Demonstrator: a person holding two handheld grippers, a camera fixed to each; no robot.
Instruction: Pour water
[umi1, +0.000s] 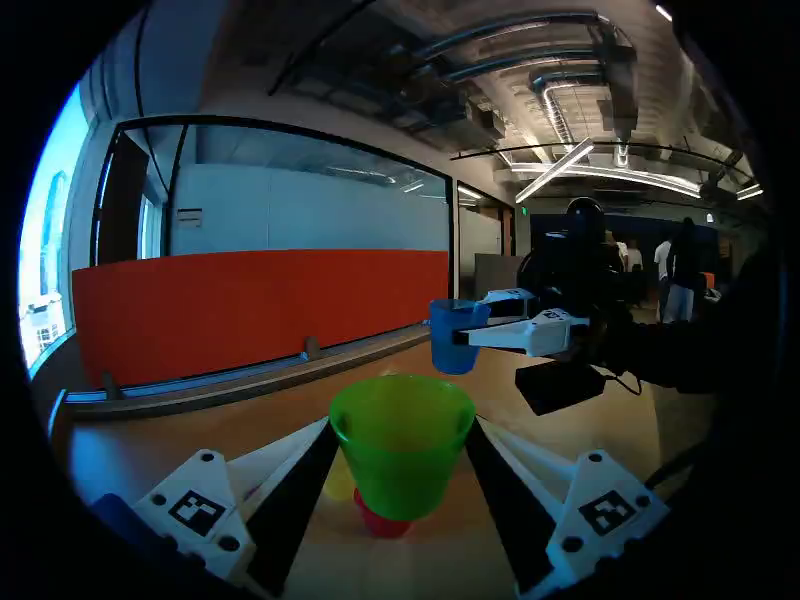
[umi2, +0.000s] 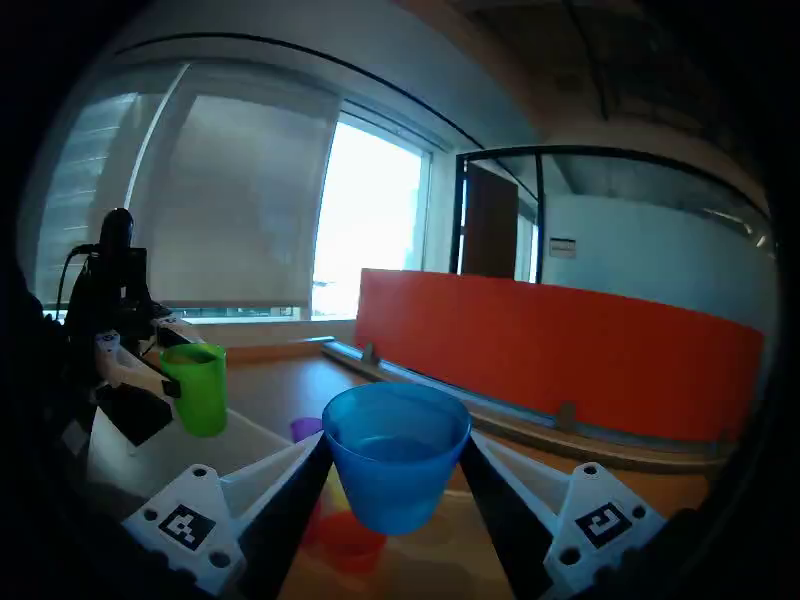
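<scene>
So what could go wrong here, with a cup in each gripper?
The blue cup, which seems to hold water, is apart from the green cup; tipped now, it could spill on the wooden table. Both cups taper, so either might slip down between the fingers onto the small red cup below.

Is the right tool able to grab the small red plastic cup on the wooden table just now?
Probably not: the right tool is shut on a blue plastic cup, so it has no free grip, and the small red plastic cup sits lower down, partly behind it.
</scene>
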